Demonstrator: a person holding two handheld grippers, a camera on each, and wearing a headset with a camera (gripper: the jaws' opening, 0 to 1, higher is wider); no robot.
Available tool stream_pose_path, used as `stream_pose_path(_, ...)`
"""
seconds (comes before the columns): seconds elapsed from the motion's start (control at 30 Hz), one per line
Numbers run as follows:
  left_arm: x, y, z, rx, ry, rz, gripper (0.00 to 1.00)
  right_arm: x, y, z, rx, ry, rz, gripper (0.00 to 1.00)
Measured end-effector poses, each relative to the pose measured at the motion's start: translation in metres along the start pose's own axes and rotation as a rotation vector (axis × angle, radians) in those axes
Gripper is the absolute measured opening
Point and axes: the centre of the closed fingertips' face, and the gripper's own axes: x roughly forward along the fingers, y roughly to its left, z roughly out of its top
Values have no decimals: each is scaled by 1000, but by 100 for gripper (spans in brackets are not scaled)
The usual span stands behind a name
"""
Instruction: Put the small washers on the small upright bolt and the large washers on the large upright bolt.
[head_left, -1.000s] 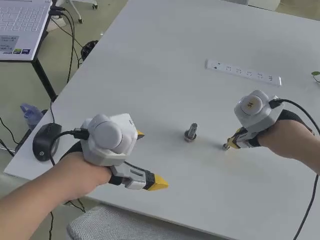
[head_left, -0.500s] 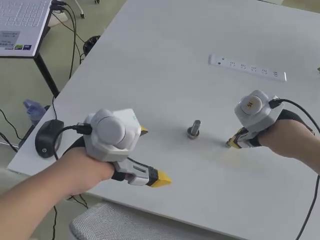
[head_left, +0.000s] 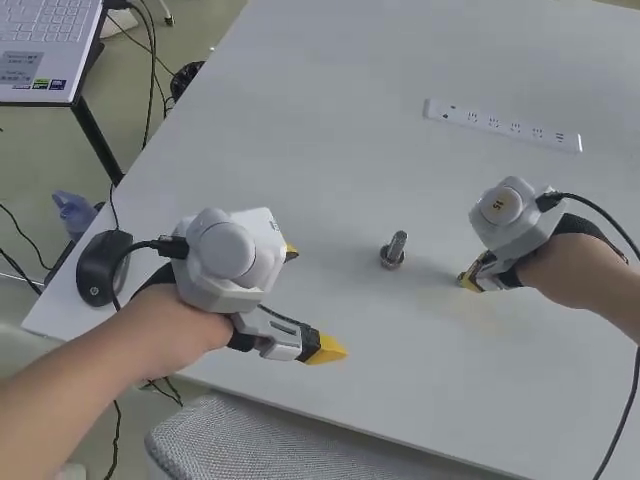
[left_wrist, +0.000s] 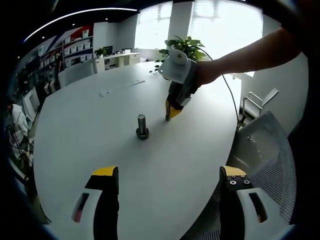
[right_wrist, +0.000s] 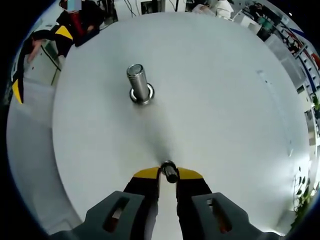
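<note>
The right gripper (head_left: 468, 282) is closing over the small bolt (right_wrist: 169, 170), which was showing beside its tips a second ago; it is probably steadying it, near the large bolt (head_left: 393, 250); the right gripper view is showing the jaws pinching the bolt's top, which the gripper is covering in the head view; the left gripper (head_left: 306, 300) is hovering, jaws wide apart.

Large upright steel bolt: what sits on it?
A wider metal ring circles the foot of the large upright steel bolt on the white table; washers or its own head, cannot tell. Its top is bare.
</note>
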Motion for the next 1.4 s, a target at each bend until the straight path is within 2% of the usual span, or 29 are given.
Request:
stream_pose_path(0.97, 0, 0, 0, 5, 7, 1, 82, 0, -2, 1, 14, -8, 4, 13)
stream_pose_path(1.13, 0, 1, 0, 6, 6, 0, 82, -1, -4, 4, 18, -31, -1, 23)
stream_pose_path(1.4, 1, 1, 2, 7, 4, 0, 82, -2, -4, 3, 22, -27, 9, 22)
